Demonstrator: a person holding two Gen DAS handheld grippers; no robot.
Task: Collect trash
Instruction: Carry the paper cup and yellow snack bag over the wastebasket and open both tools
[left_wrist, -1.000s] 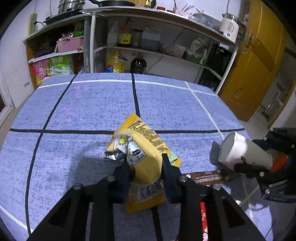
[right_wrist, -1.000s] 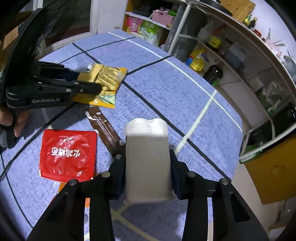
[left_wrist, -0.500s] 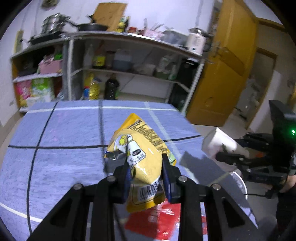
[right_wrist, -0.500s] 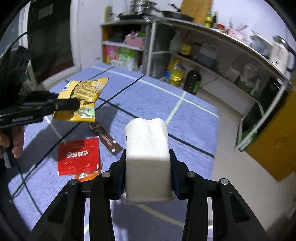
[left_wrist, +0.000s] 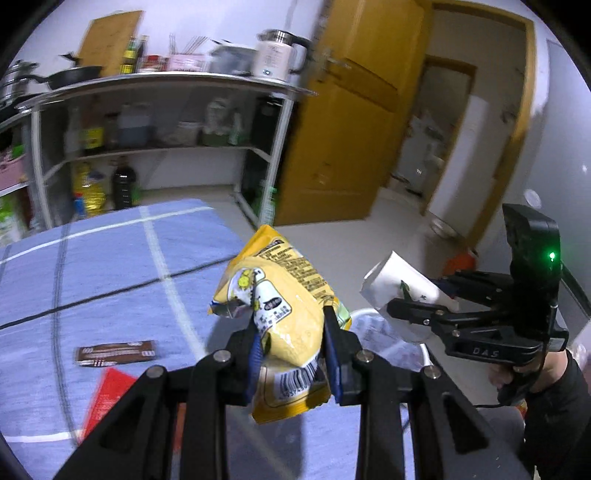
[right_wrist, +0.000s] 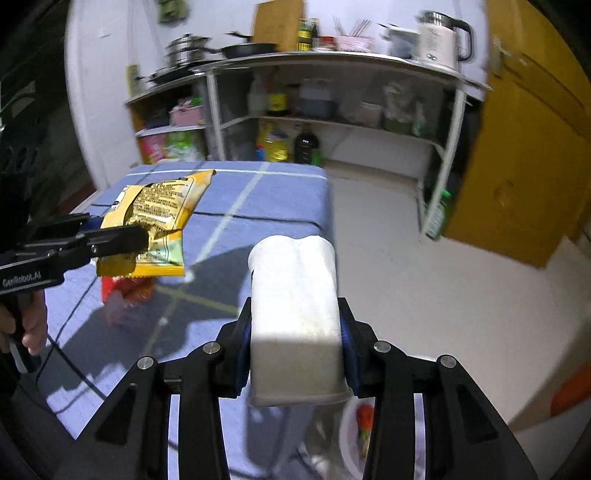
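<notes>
My left gripper (left_wrist: 291, 328) is shut on a yellow snack bag (left_wrist: 284, 314) and holds it in the air past the right edge of the blue table (left_wrist: 110, 266). My right gripper (right_wrist: 293, 325) is shut on a squashed white paper cup (right_wrist: 295, 314), also lifted off the table. The cup (left_wrist: 402, 288) and right gripper (left_wrist: 421, 310) show at the right in the left wrist view; the bag (right_wrist: 155, 225) and left gripper (right_wrist: 122, 236) show at the left in the right wrist view. A white bin with trash (right_wrist: 354, 428) lies below the cup. A brown wrapper (left_wrist: 114, 353) and a red packet (left_wrist: 107, 395) lie on the table.
A metal shelf rack (right_wrist: 332, 103) with bottles, pans and a kettle stands beyond the table. A yellow door (left_wrist: 343, 147) is at the right. An orange object (right_wrist: 572, 387) sits on the pale floor. A black cable (right_wrist: 74, 373) crosses the table's near part.
Both grippers have swung to the right, off the table's edge toward the floor side, each still holding its item. The bin has come into view below them.
</notes>
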